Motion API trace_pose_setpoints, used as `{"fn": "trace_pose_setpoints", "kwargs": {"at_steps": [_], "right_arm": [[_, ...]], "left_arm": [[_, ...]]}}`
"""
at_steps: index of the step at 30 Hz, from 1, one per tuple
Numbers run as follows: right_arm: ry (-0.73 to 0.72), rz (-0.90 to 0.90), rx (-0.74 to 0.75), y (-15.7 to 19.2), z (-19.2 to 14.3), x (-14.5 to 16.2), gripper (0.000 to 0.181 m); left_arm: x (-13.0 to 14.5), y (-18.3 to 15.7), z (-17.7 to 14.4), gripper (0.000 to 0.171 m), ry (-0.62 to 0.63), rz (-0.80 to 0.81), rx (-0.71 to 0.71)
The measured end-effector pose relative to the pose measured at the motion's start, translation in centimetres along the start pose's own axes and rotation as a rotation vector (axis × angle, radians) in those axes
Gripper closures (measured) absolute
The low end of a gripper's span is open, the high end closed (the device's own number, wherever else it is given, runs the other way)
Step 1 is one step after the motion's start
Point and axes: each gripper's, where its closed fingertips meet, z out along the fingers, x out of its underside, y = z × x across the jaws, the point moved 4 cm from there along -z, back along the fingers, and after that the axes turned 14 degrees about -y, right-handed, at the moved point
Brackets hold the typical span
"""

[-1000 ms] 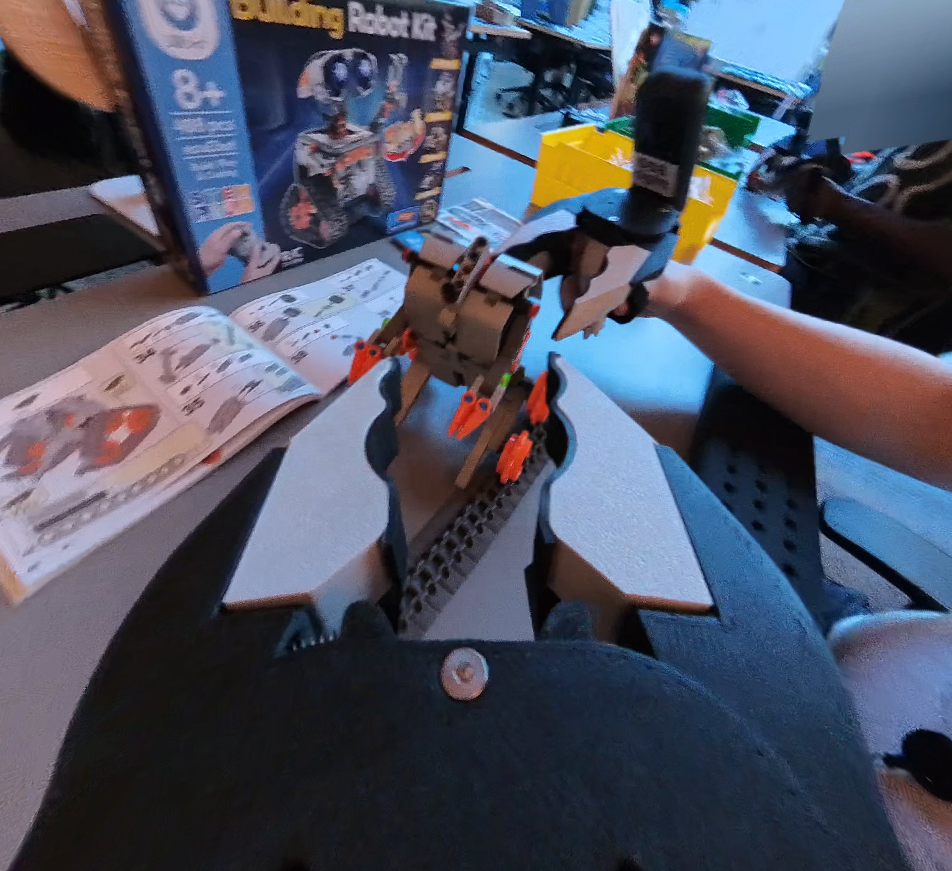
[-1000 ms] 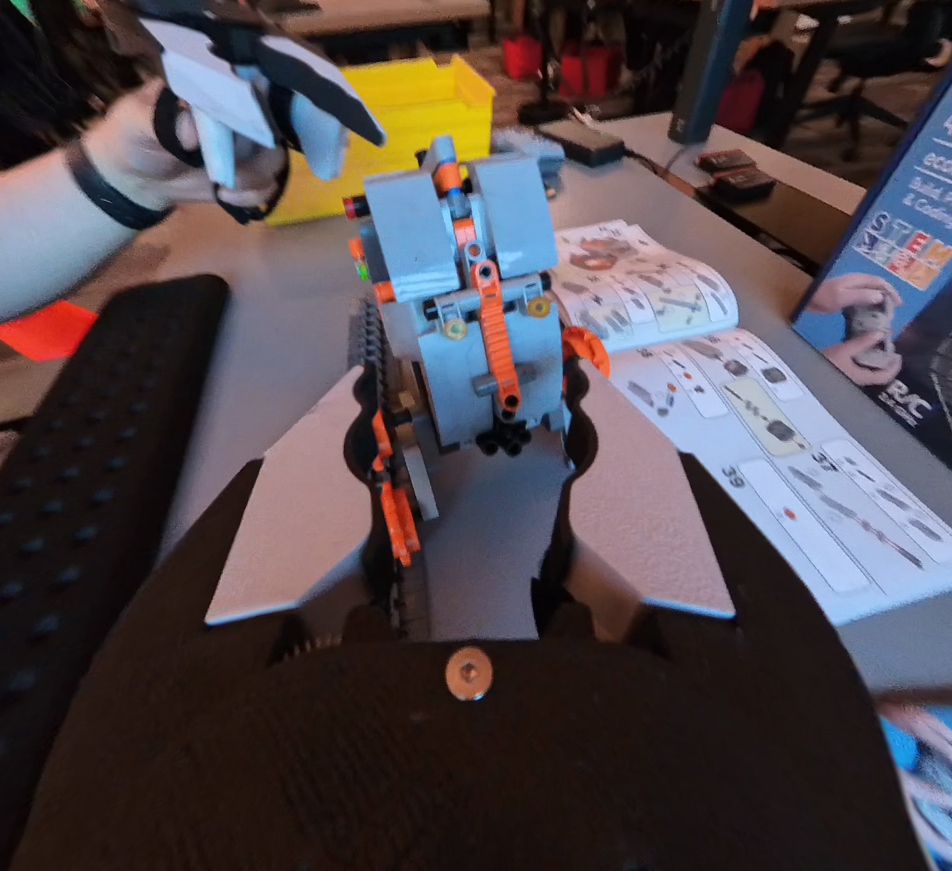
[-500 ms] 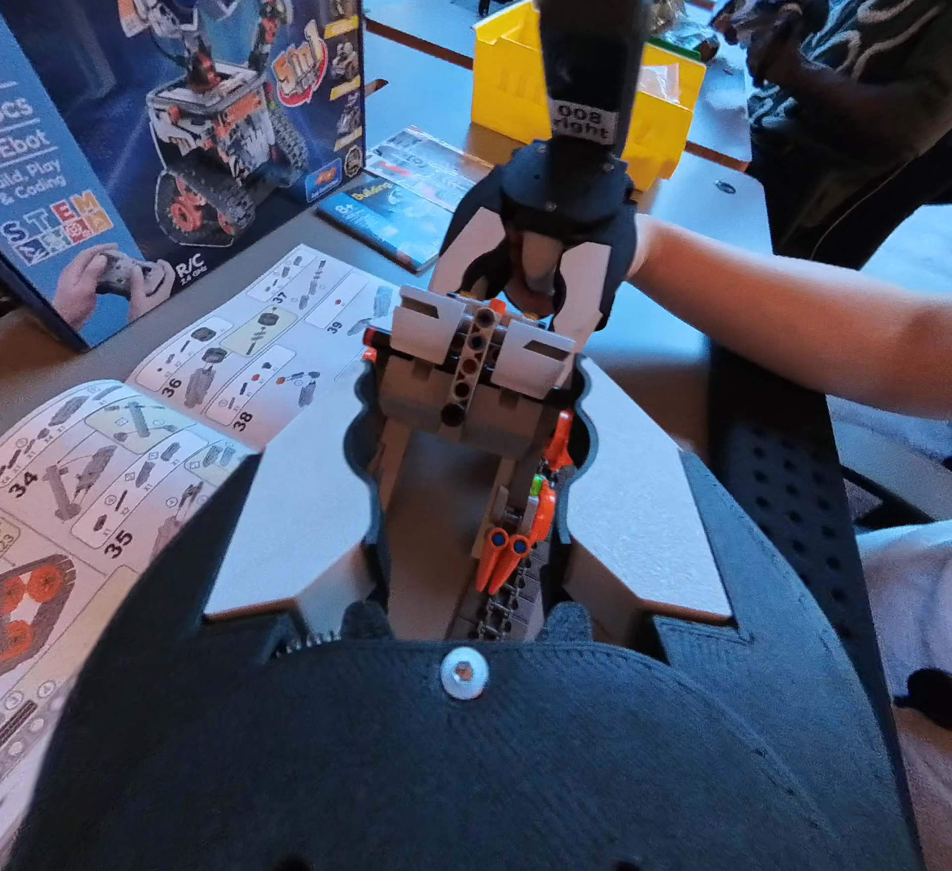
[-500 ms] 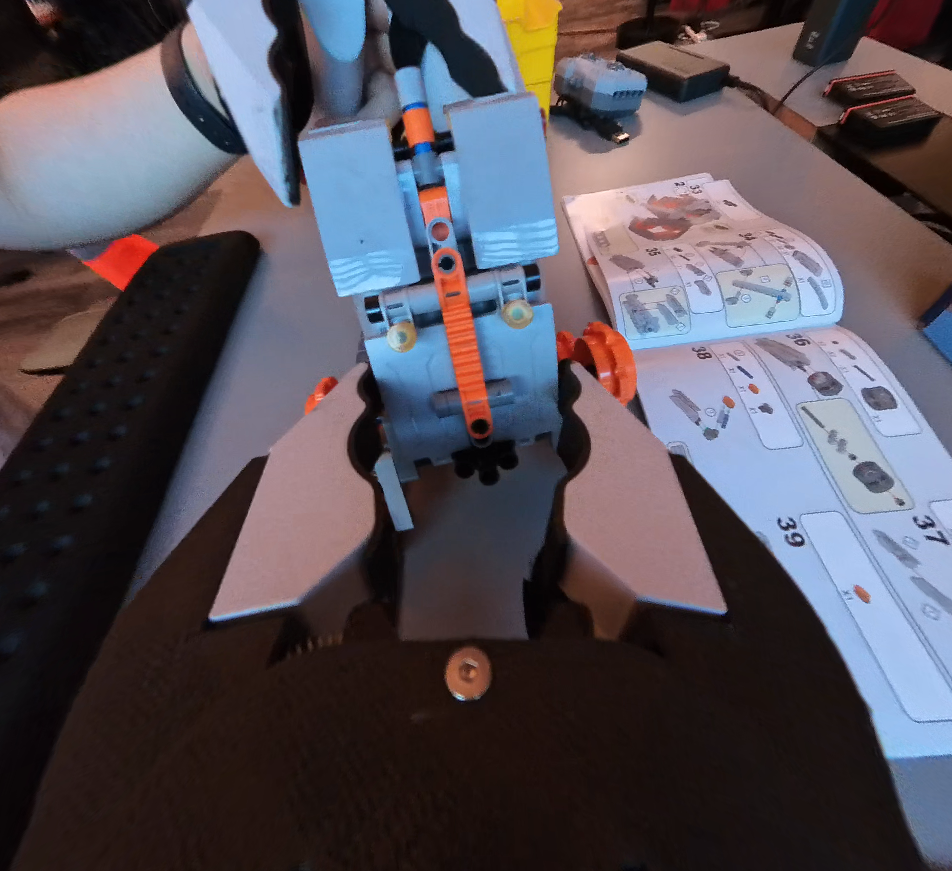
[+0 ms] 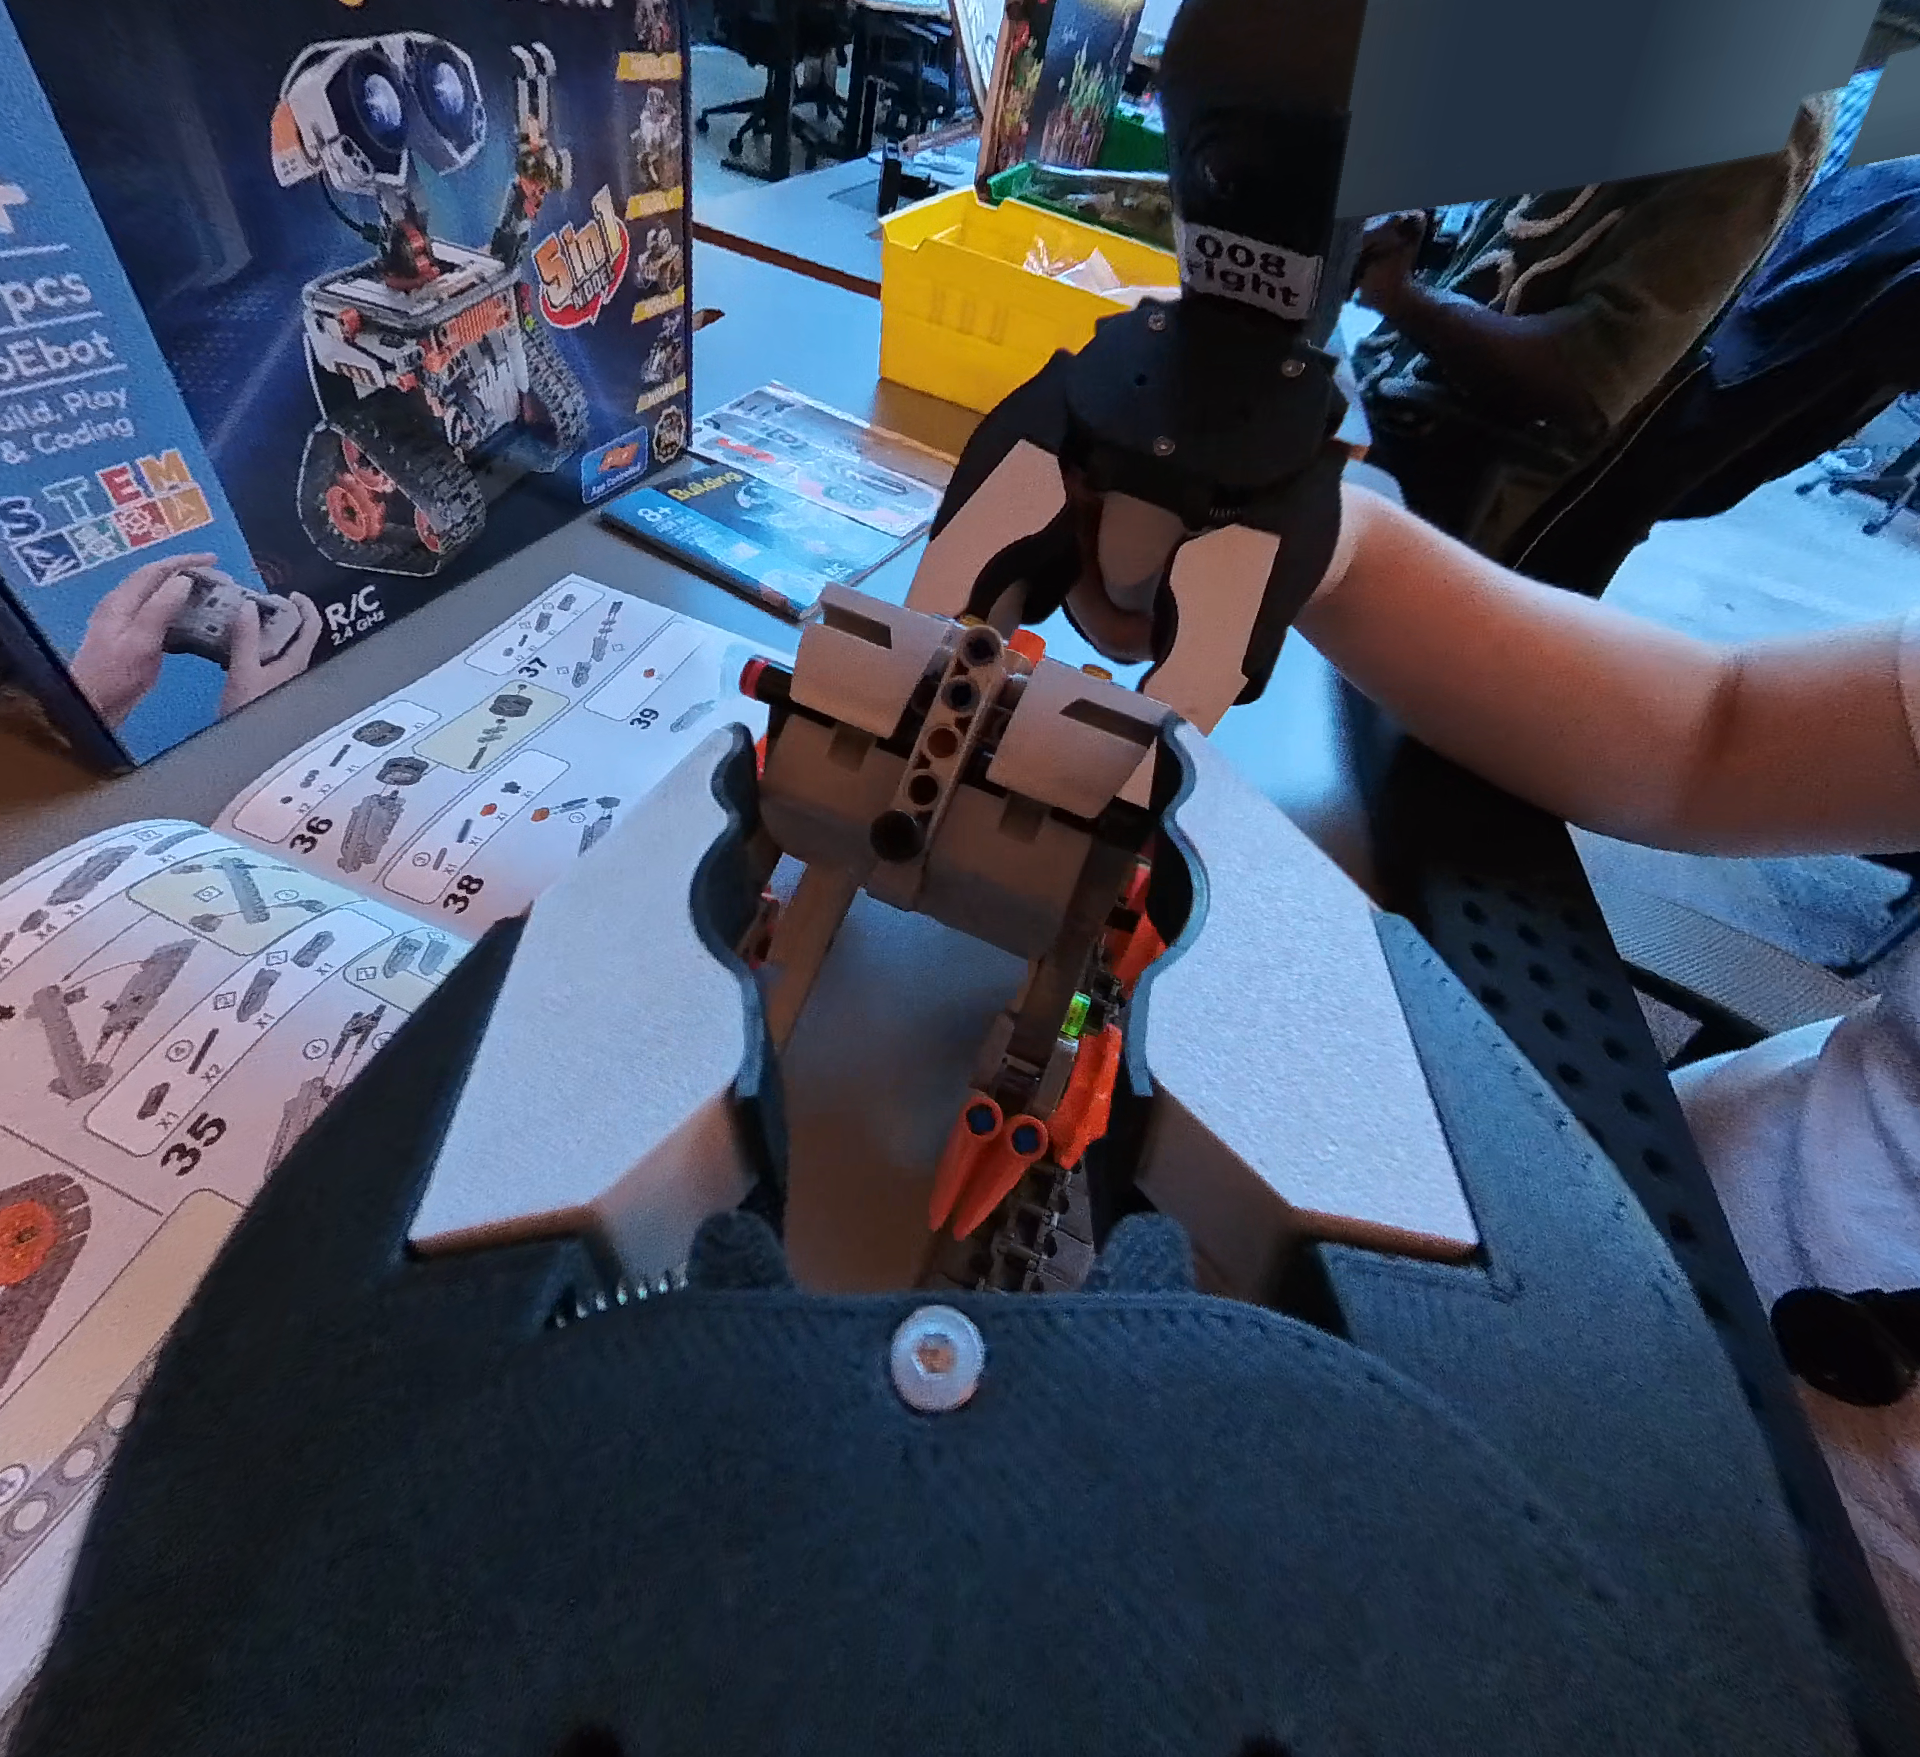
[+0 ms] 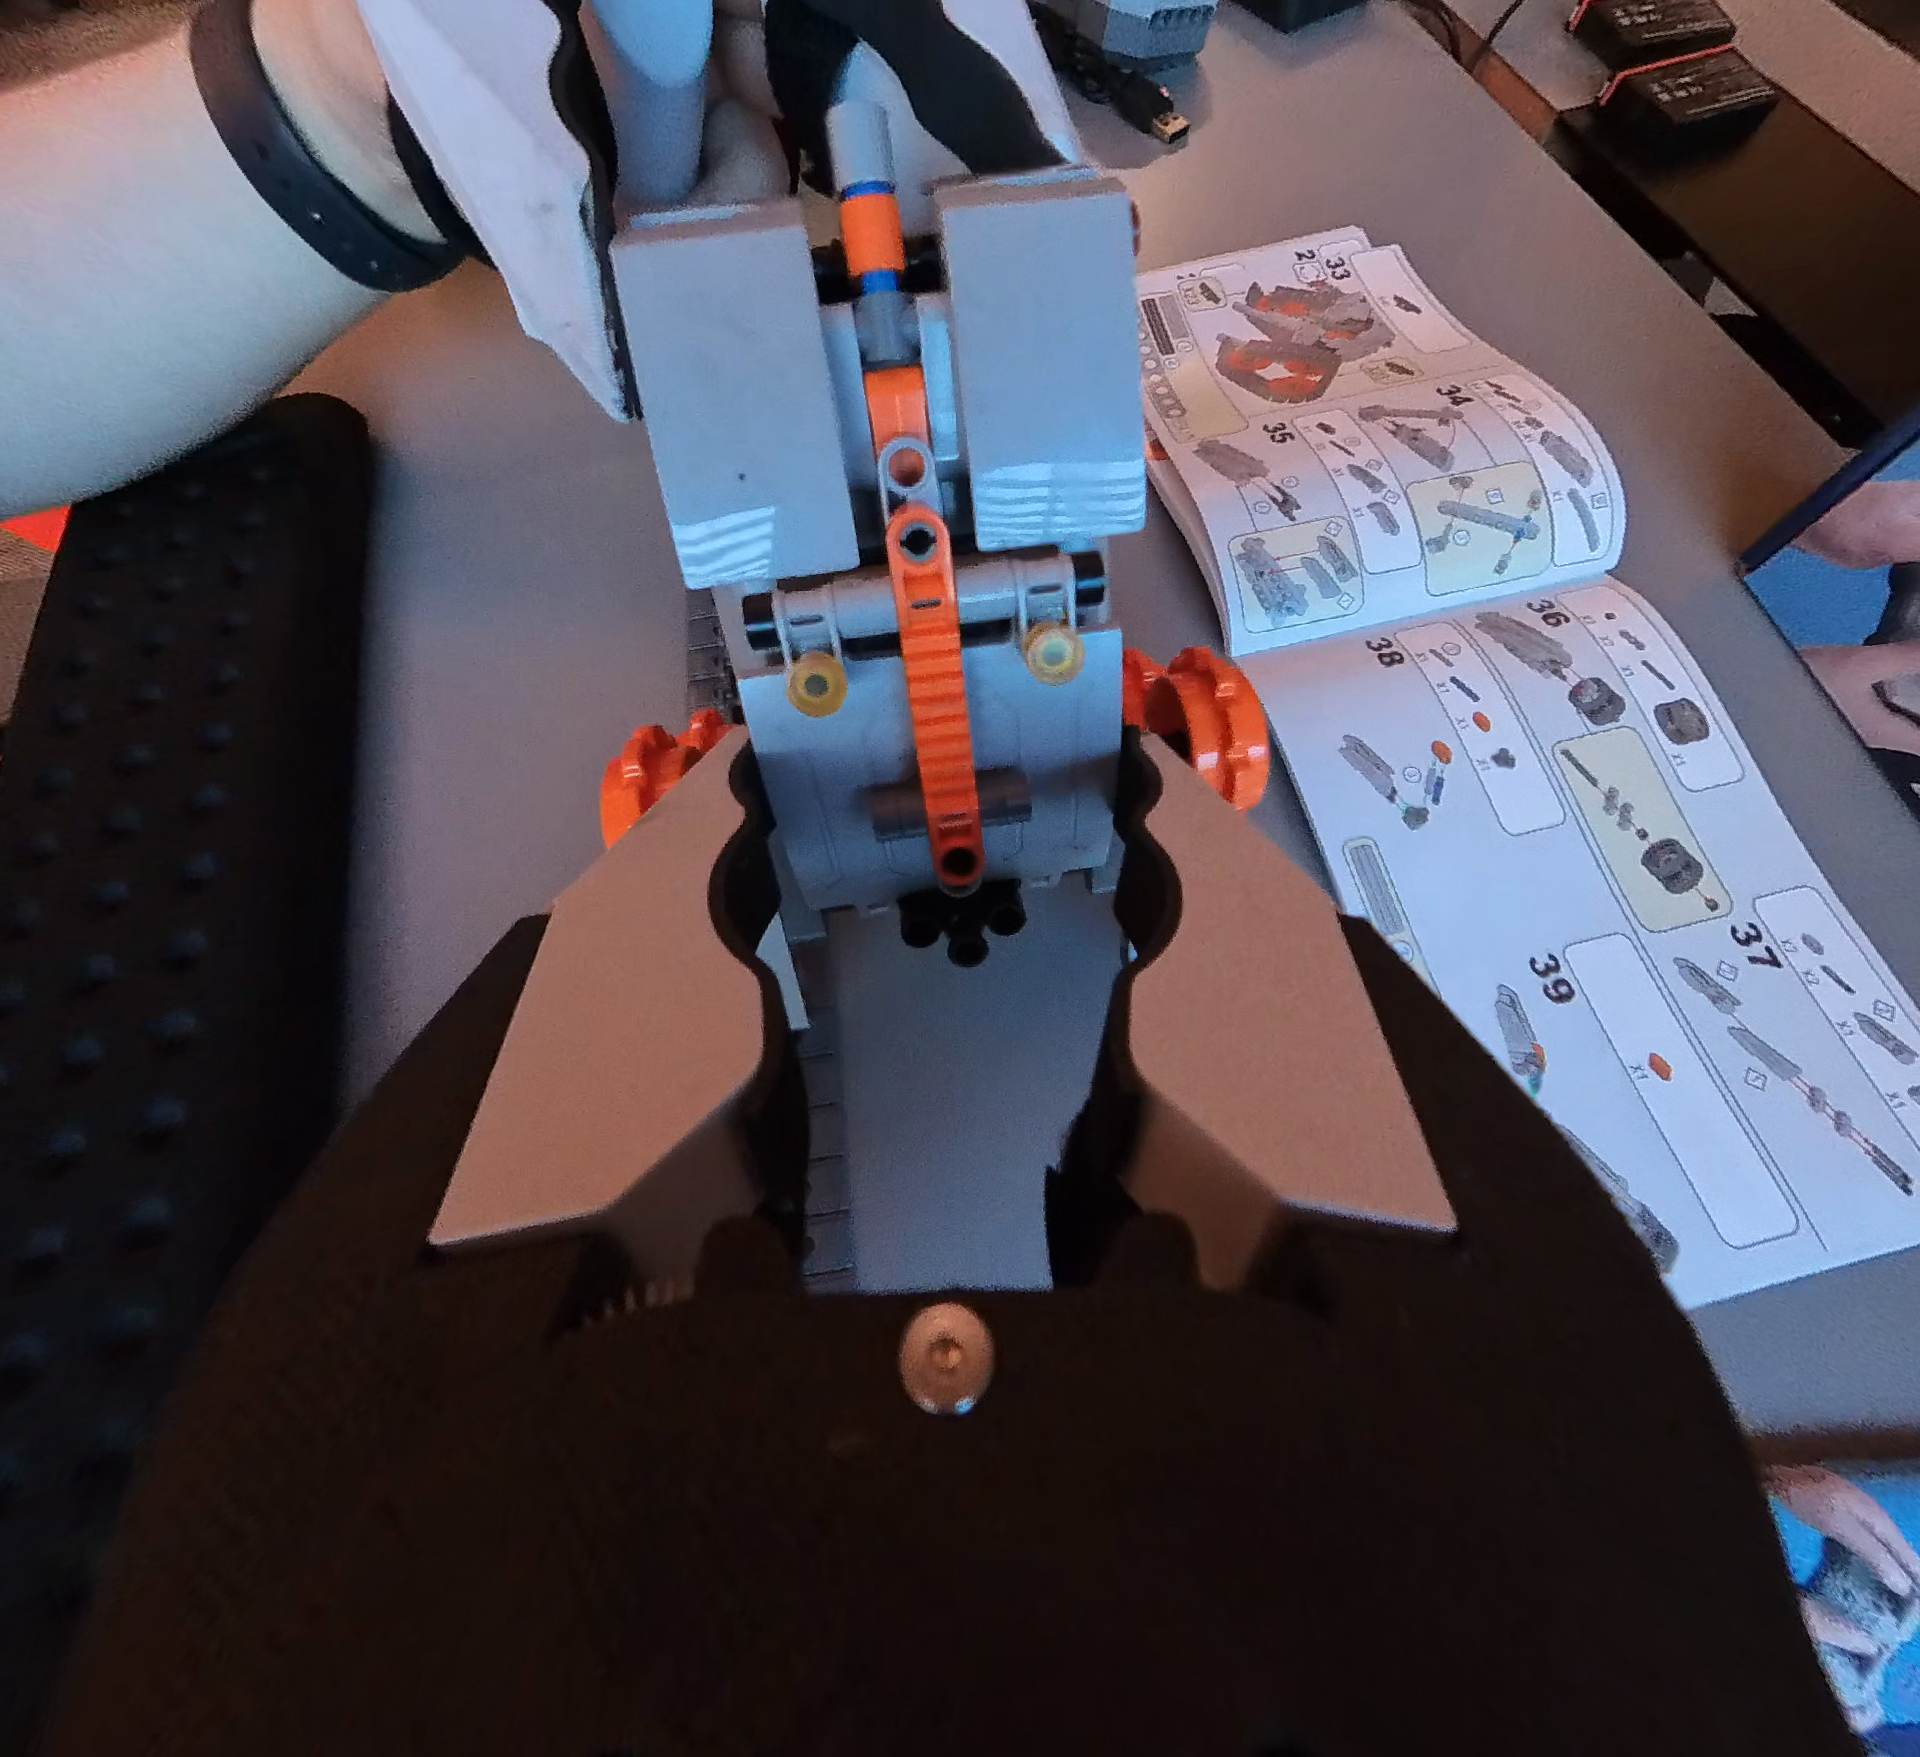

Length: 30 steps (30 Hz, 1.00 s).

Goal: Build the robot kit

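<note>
A grey and orange brick robot model [image 5: 940, 834] is held between both grippers above the grey table [image 6: 499, 564]. My left gripper [image 5: 951, 772] is shut on its upper body, with the model's black track chain [image 5: 1029, 1219] and orange parts hanging between the fingers. My right gripper [image 6: 935, 803] is shut on the model's [image 6: 914, 731] lower grey body from the opposite side, between two orange wheels [image 6: 1205, 720]. The right gripper also shows in the left wrist view [image 5: 1060, 642], and the left gripper in the right wrist view [image 6: 831, 273]. A hand holds each gripper.
A robot kit box [image 5: 312, 253] stands at the left. An open instruction booklet [image 6: 1507, 772] lies beside the model. A yellow bin [image 5: 987, 305] and thin booklets [image 5: 769, 512] lie behind. A black perforated chair part [image 6: 156, 876] is near. Another person [image 5: 1558, 305] sits behind. The tips of one gripper are about 6 centimeters away from the tips of the other.
My left gripper opened wider and moved forward from the track onto the model's upper body. The two grippers came closer together. The right gripper kept its hold.
</note>
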Motion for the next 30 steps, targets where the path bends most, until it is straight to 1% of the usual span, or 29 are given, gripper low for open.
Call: {"fn": "trace_pose_setpoints", "kwargs": {"at_steps": [3,6,11,15,20,25,30], "right_arm": [[-0.009,0.008,0.009,0.2,0.4,-0.7,0.118],[-0.036,-0.022,0.007,0.2,1.1,-1.1,0.118],[-0.048,-0.035,-0.009,0.6,2.6,-1.0,0.118],[-0.070,-0.045,-0.008,0.8,3.3,-1.1,0.118],[-0.087,-0.050,-0.010,0.9,3.5,-0.9,0.118],[-0.108,-0.029,-0.005,0.9,2.8,-0.1,0.118],[-0.109,-0.023,0.032,1.4,2.4,0.3,0.118]], "left_arm": [[-0.6,0.2,-0.5,0.097,-0.027,-0.007,0.001],[-0.8,0.2,-1.3,0.097,-0.021,0.032,-0.014],[-0.4,0.4,-2.7,0.097,-0.023,0.044,-0.037],[-0.3,0.5,-3.4,0.097,-0.054,0.041,-0.040],[-0.2,0.5,-3.4,0.096,-0.058,0.055,-0.028],[0.0,0.1,-2.4,0.095,-0.060,0.073,-0.019],[0.1,-0.2,-2.1,0.096,-0.084,0.057,0.017]]}}
